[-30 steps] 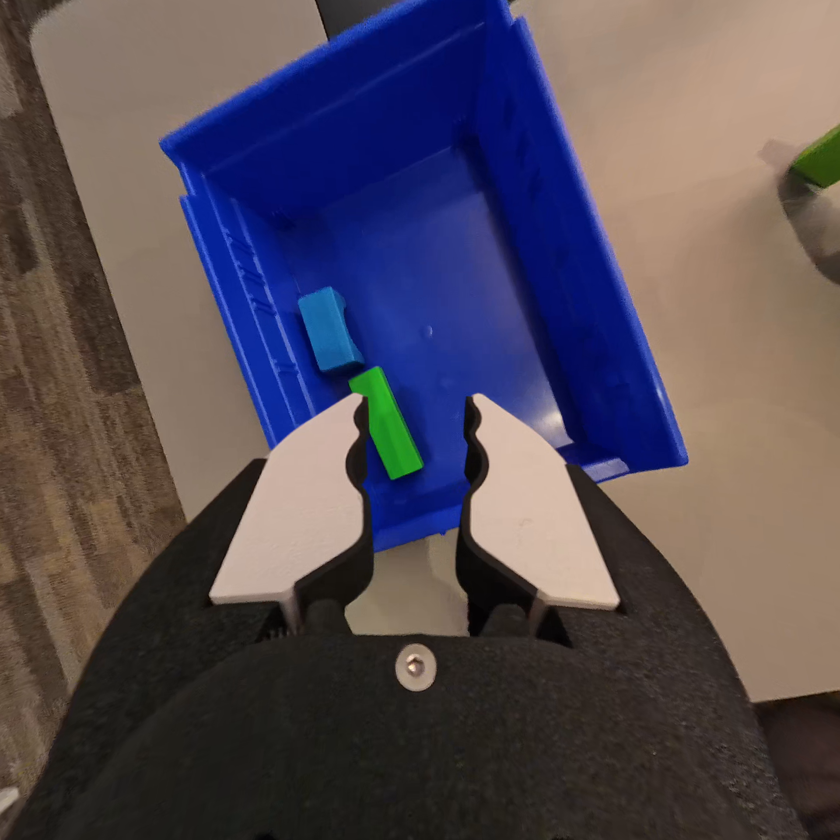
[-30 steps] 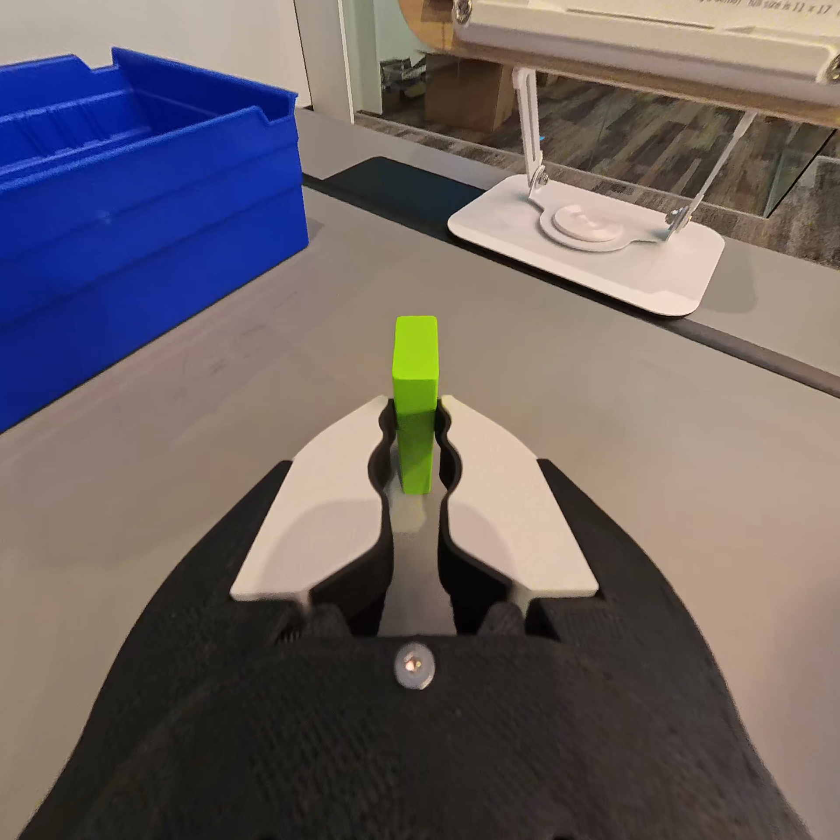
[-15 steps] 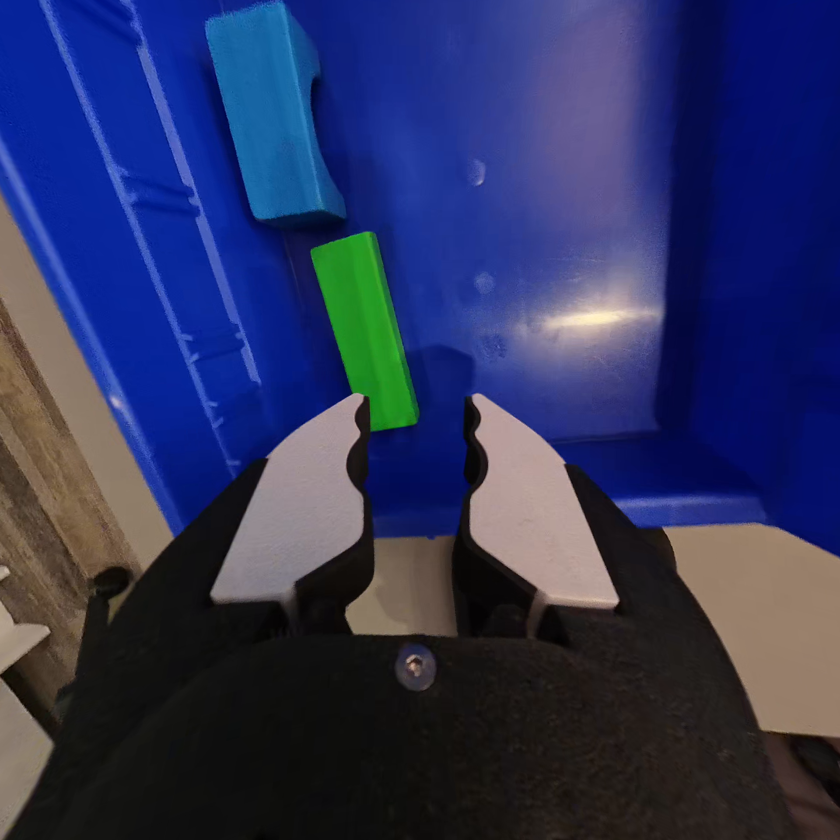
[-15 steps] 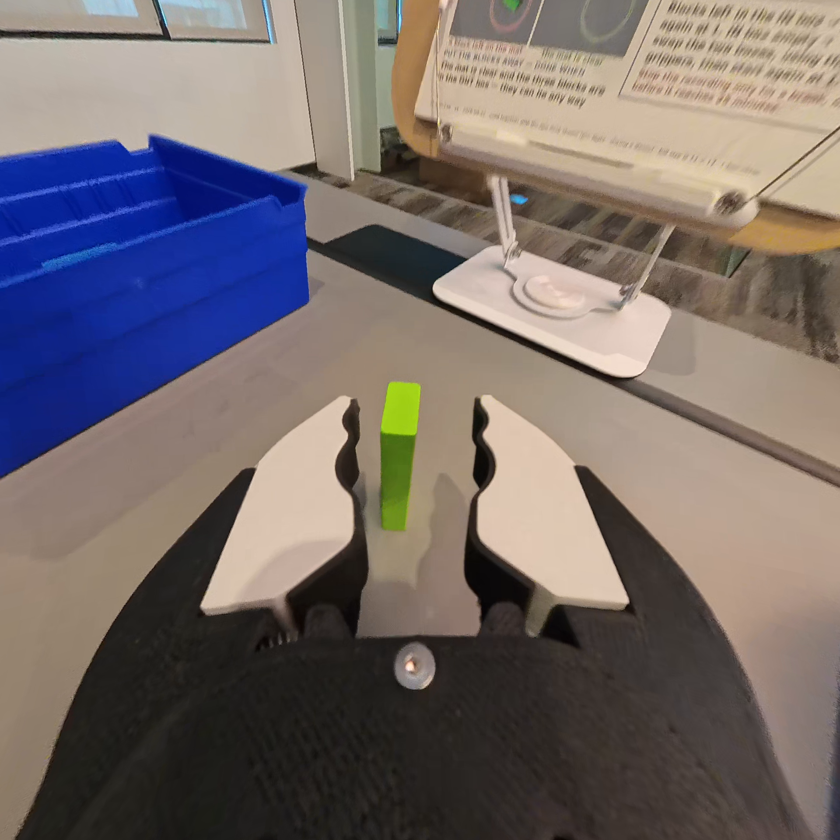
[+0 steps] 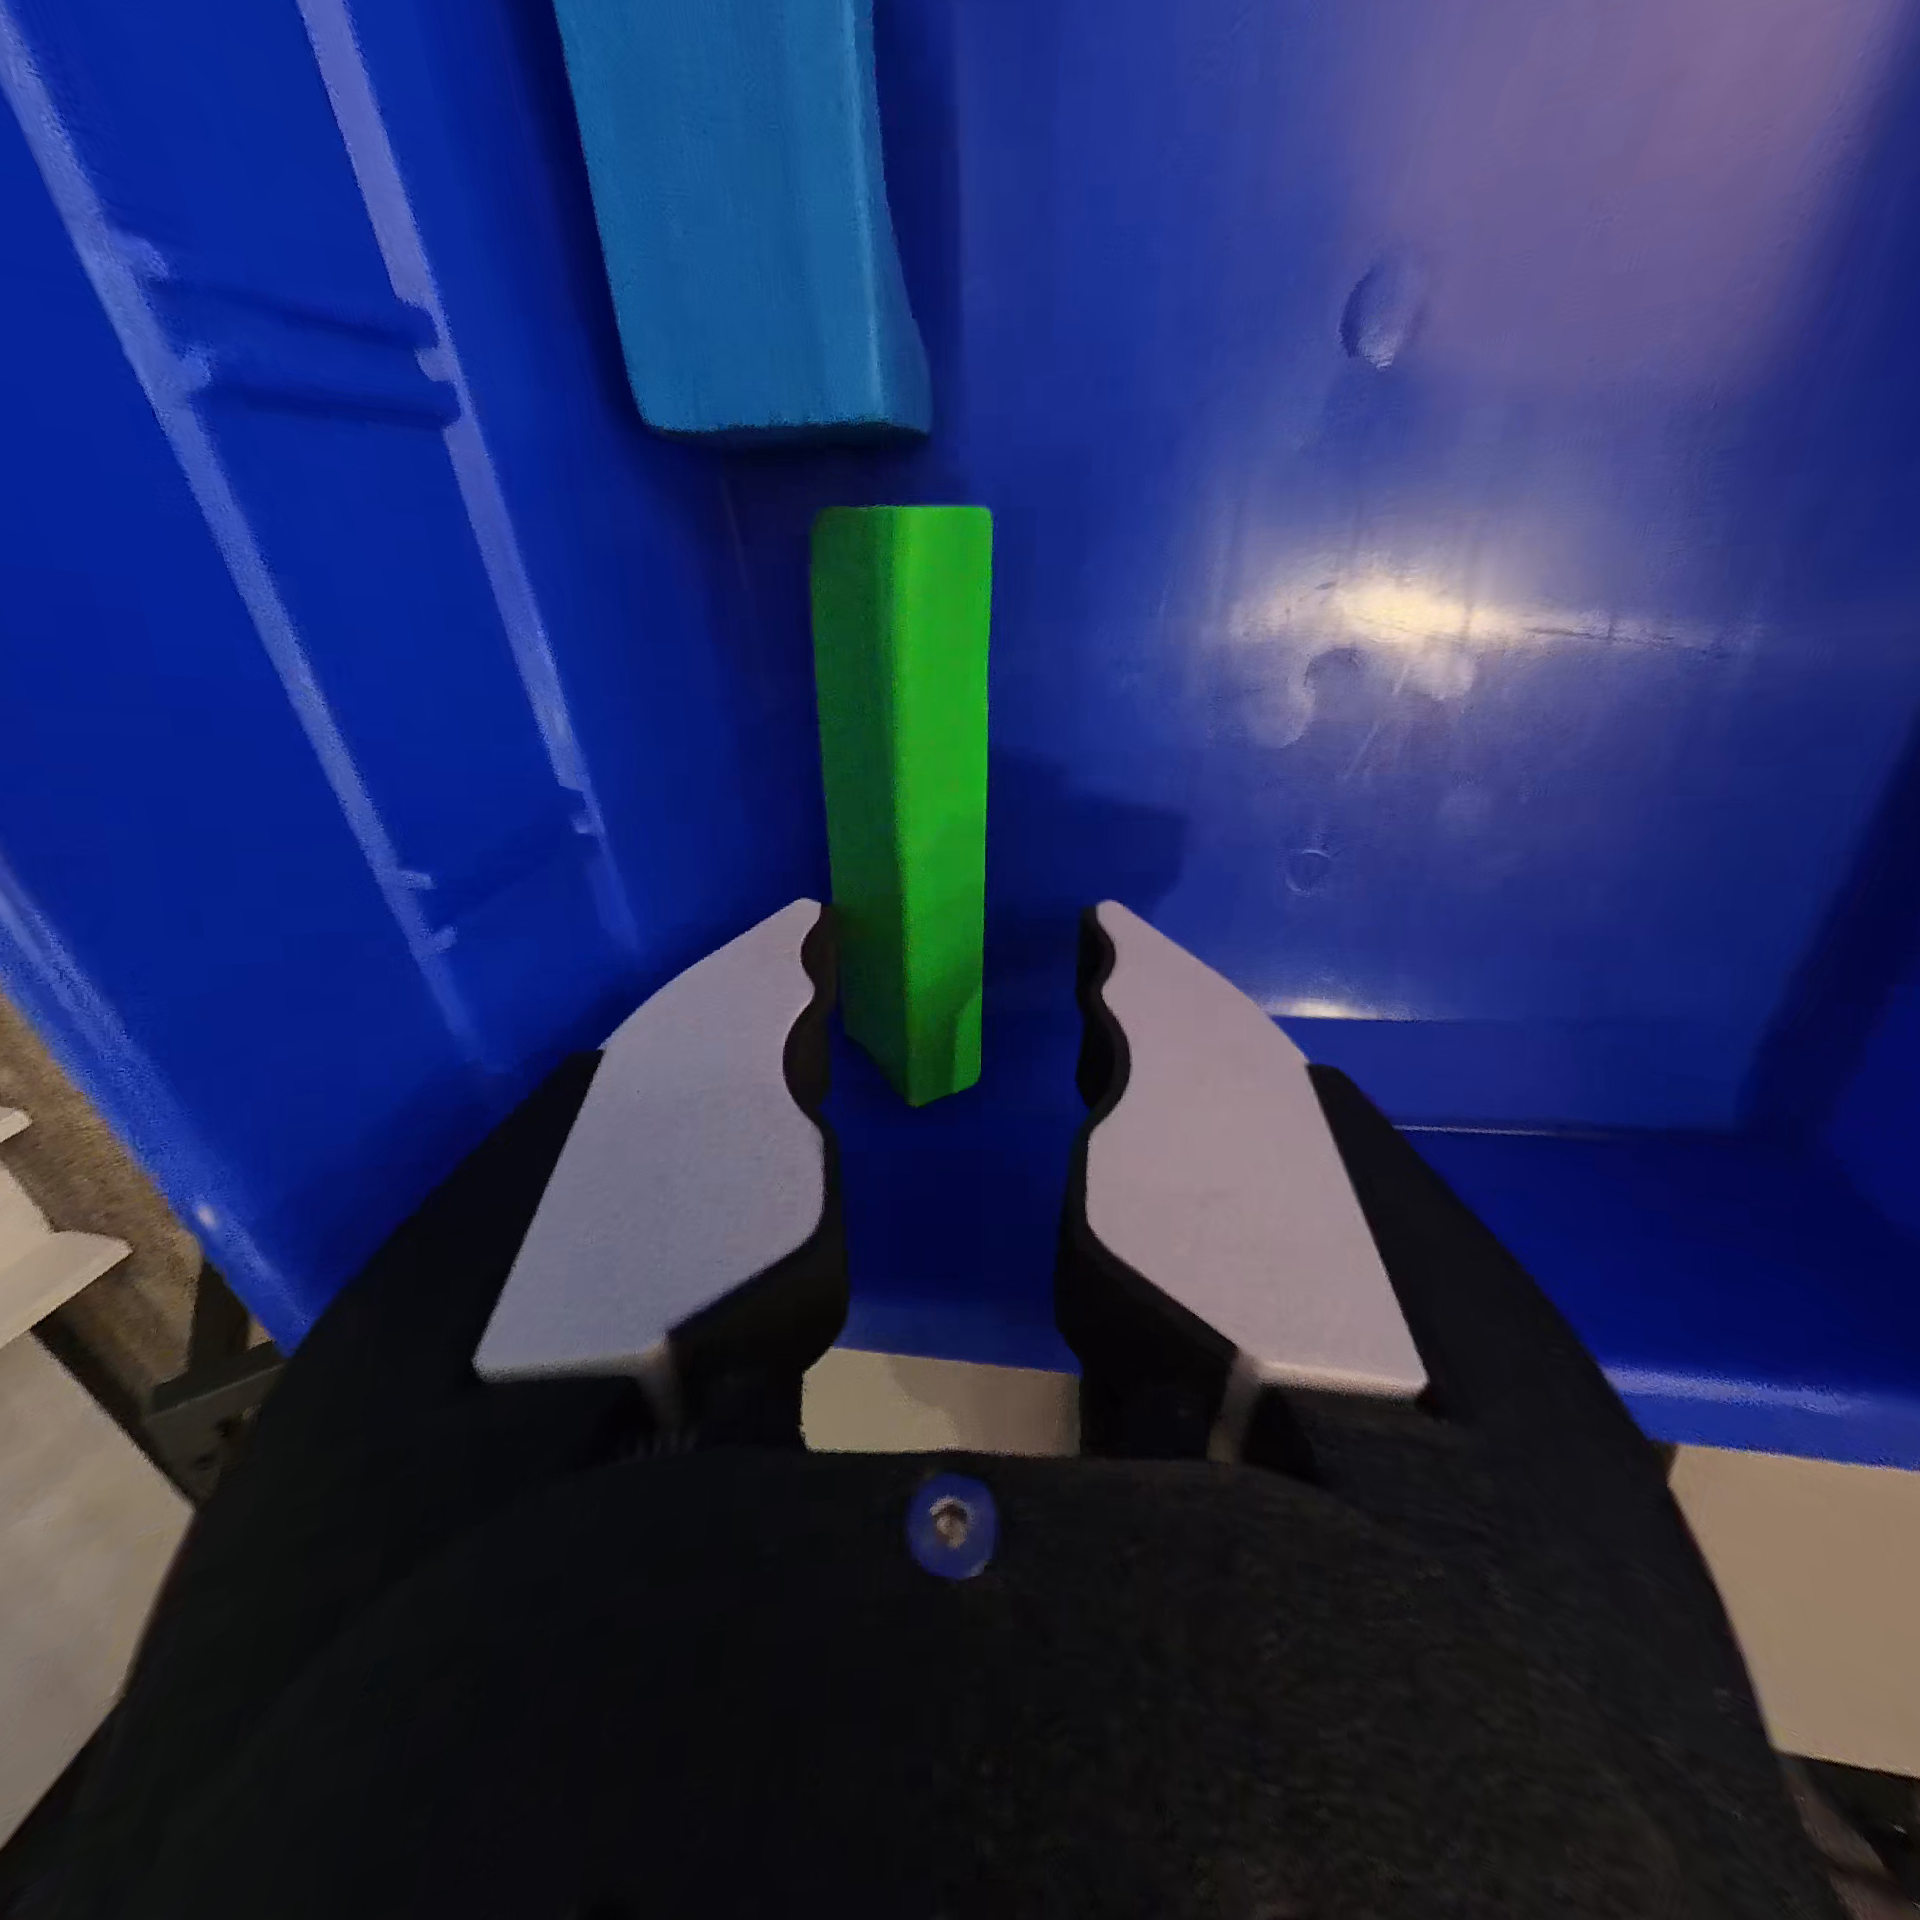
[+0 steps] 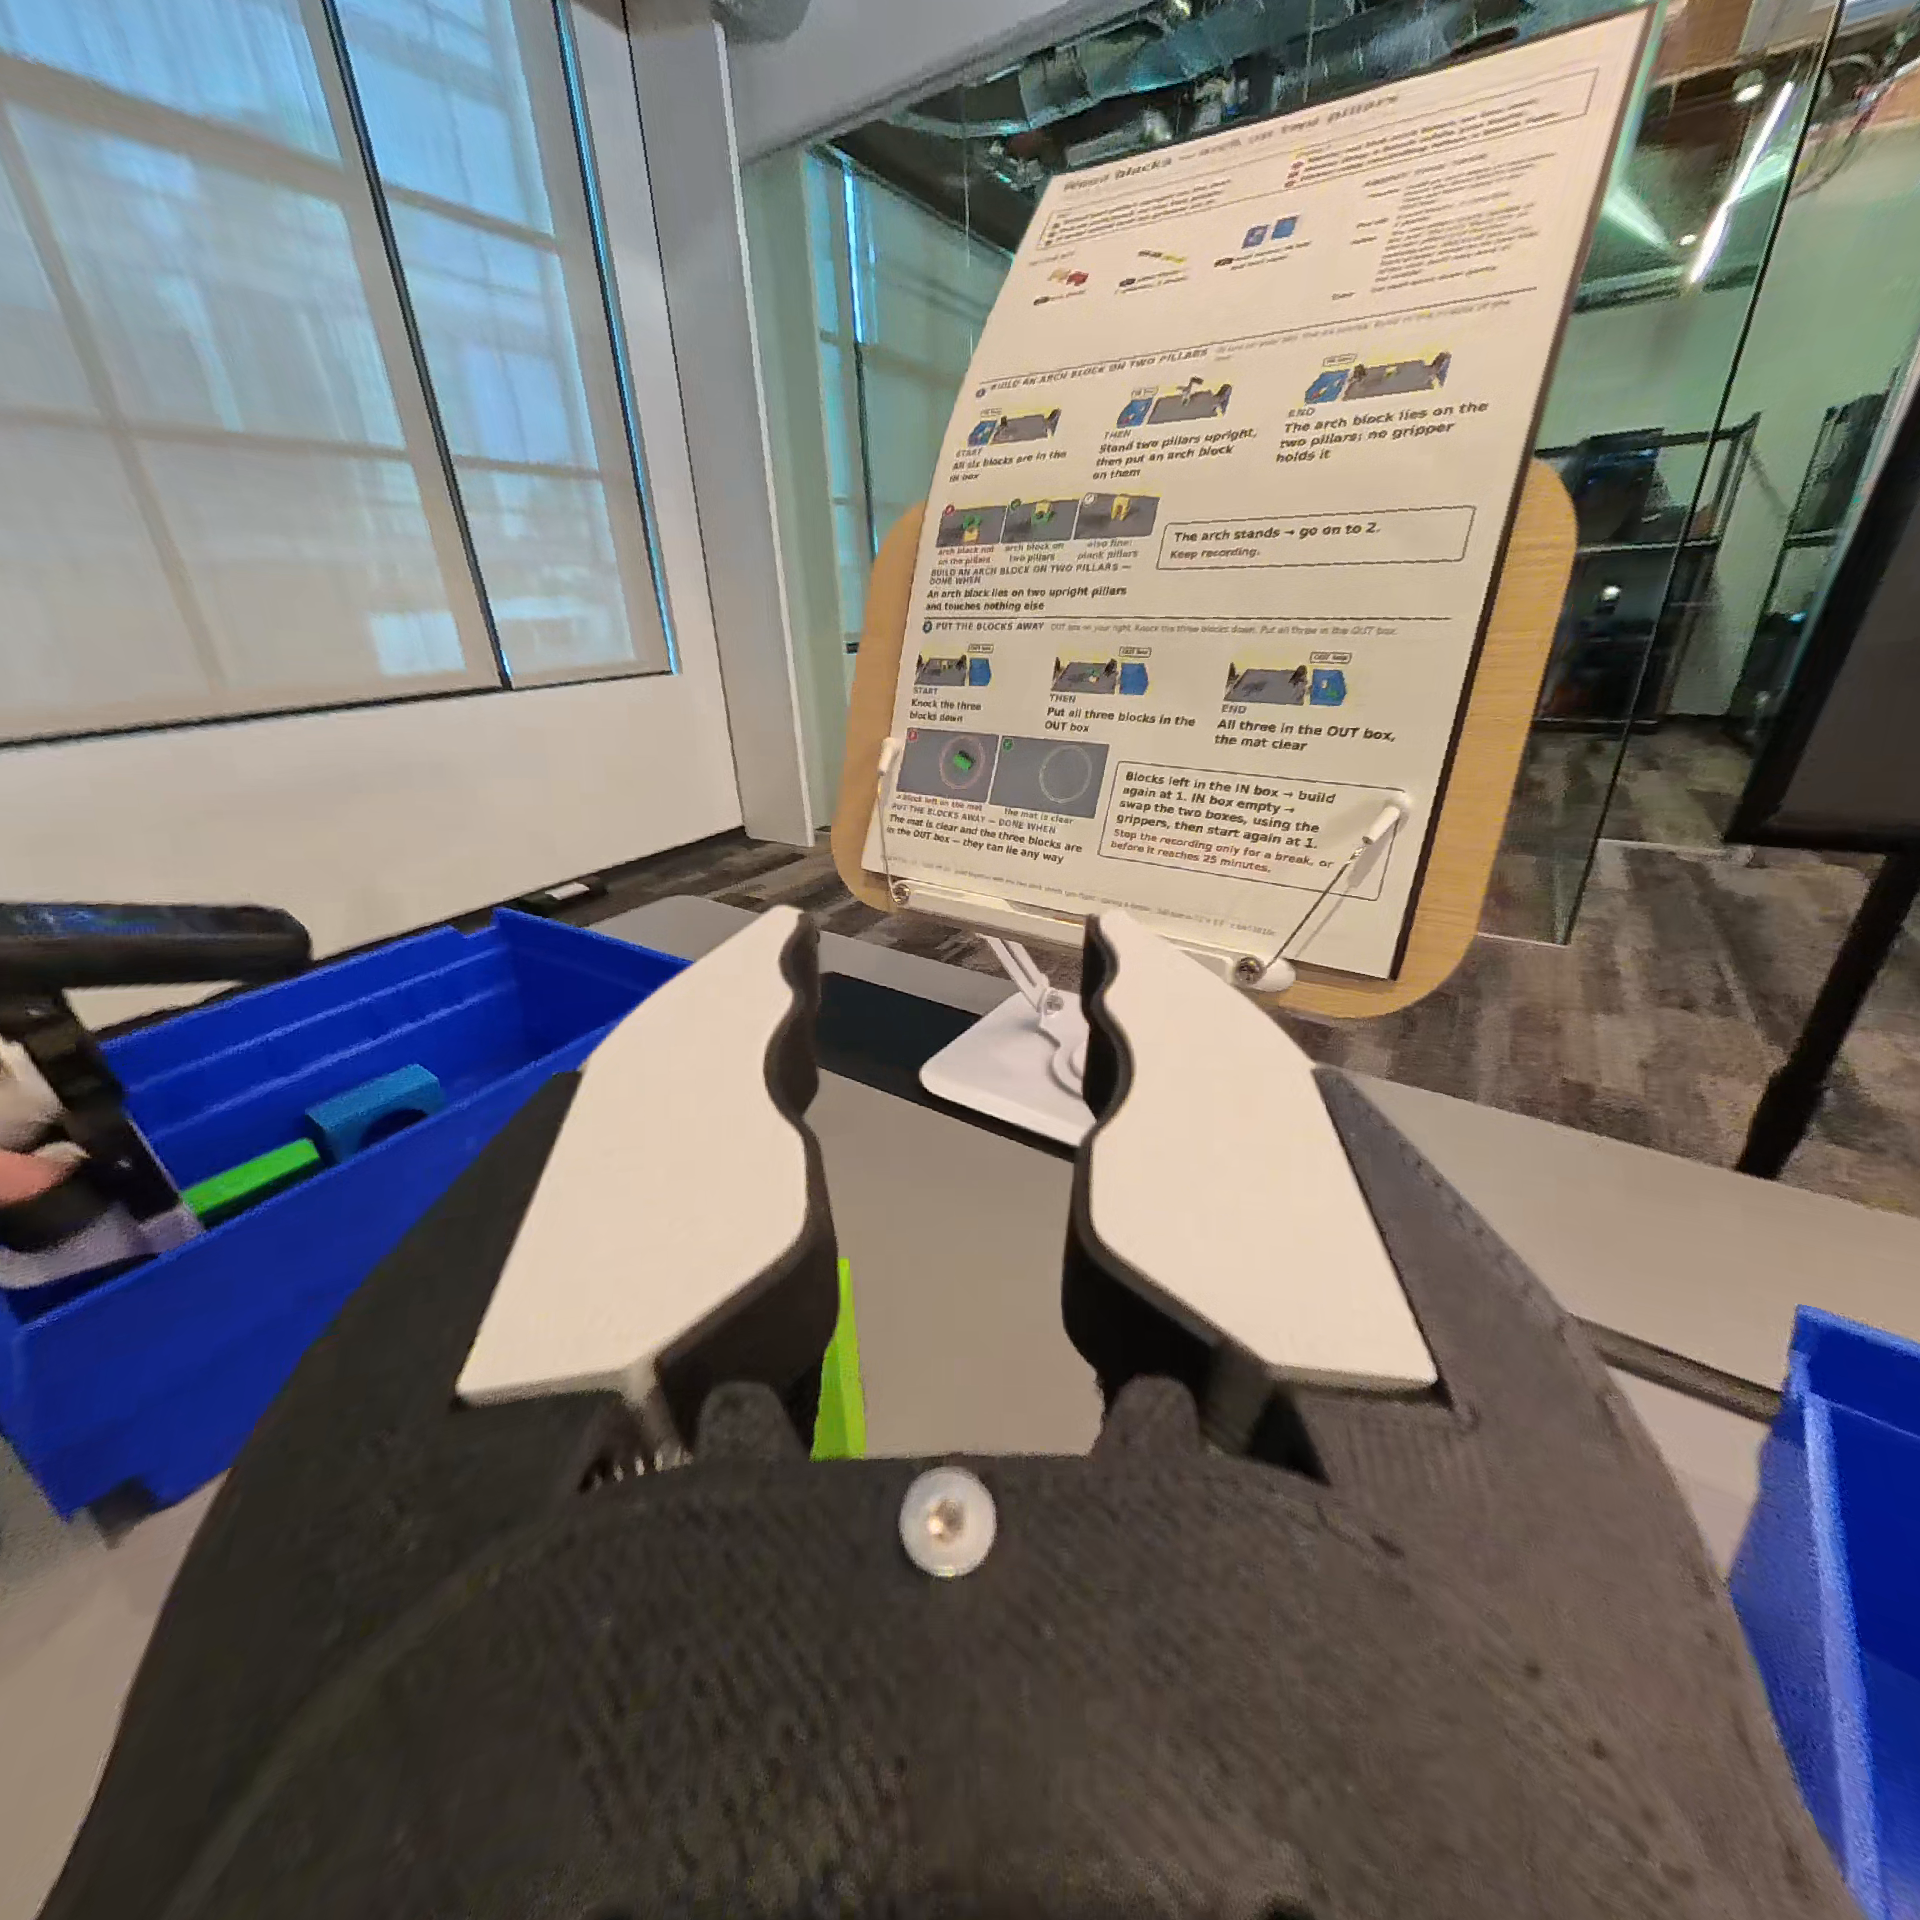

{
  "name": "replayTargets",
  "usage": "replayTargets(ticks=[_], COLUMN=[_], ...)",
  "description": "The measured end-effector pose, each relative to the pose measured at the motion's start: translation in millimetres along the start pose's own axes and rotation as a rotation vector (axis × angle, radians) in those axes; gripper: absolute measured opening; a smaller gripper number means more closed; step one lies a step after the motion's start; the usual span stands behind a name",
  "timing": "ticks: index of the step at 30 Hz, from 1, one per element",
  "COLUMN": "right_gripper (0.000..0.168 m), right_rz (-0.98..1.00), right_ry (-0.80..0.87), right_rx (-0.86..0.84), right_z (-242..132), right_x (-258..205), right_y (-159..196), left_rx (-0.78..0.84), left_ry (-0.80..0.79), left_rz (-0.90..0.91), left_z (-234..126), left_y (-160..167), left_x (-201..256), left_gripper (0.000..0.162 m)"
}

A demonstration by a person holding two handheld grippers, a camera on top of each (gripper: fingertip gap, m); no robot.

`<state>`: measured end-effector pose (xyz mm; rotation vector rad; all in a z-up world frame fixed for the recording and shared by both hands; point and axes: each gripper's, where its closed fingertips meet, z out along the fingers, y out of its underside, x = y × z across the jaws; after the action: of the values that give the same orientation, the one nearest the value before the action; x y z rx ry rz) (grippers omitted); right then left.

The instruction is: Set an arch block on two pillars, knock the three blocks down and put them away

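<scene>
Closest in the left wrist view, the left hand-held gripper (image 5: 951,1003) reaches down into a blue bin (image 5: 1507,520) with its jaws spread fairly wide and nothing clamped. The near end of a green pillar block (image 5: 902,800) lies on the bin floor between the fingertips; its left side sits right at the left finger (image 5: 675,1143), though I cannot tell whether they touch, and a clear gap remains on the right. Just beyond the green pillar block, close to the ribbed left wall, lies a light blue arch block (image 5: 748,208), partly cut off at the top of the view.

In the right wrist view, the right hand-held gripper (image 6: 948,1029) is raised above the grey surface (image 6: 1662,1226), jaws apart and holding nothing. Low between its fingers a sliver of a lime green block (image 6: 840,1371) shows; it looks upright, but most of it is hidden behind the gripper body. To the left sits the same blue bin, with the arch block and the green pillar inside and the other gripper dipping in at its near end. At the far right edge is the corner of a second blue bin (image 6: 1829,1558). Farther back an instruction sheet (image 6: 1226,520) leans on a white stand (image 6: 997,1081), with windows (image 6: 260,364) behind.
</scene>
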<state>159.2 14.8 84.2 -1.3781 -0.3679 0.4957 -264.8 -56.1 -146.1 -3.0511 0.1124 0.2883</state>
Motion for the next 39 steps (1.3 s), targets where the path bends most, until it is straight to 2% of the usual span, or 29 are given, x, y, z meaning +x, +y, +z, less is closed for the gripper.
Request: replayTargets(ticks=[4, 6, 14, 18, 23, 27, 30, 32, 35, 39], right_gripper=[0.049, 0.049, 0.048, 0.048, 0.048, 0.048, 0.048, 0.047, 0.045, 0.044], right_rz=[0.070, 0.089, 0.103, 0.103, 0.102, 0.104, 0.099, 0.105, 0.140, 0.323], right_ry=[-0.025, -0.037, -0.076, -0.097, -0.119, -0.137, -0.134, -0.138, -0.185, -0.398], right_rx=[-0.002, -0.002, 0.001, -0.019, -0.037, -0.052, -0.045, -0.031, -0.023, -0.065], right_z=[0, 0, 0, 3, 5, 6, 5, 4, 5, 7], right_x=[4, 4, -2, -7, -11, -14, -14, -17, -33, -90], right_y=[1, 1, -1, 3, 6, 8, 6, 3, 0, 3], left_rx=[0.000, -0.007, -0.091, -0.114, -0.129, -0.110, -0.011, 0.097, 0.322, 0.723], left_ry=[-0.010, 0.013, -0.035, -0.037, 0.039, 0.036, 0.046, 0.039, 0.054, 0.142], left_rz=[0.015, 0.020, 0.119, 0.122, 0.118, 0.174, 0.153, 0.139, 0.163, 0.318], left_z=[2, 3, 2, 2, 3, 2, -14, -37, -90, -177], left_y=[-3, -4, 4, 5, 7, 5, -4, -13, -26, -37], left_x=[3, 5, 1, -2, 4, 5, 9, 12, 32, 104], left_gripper=[0.045, 0.032, 0.032, 0.042, 0.033, 0.031, 0.032, 0.031, 0.031, 0.031])
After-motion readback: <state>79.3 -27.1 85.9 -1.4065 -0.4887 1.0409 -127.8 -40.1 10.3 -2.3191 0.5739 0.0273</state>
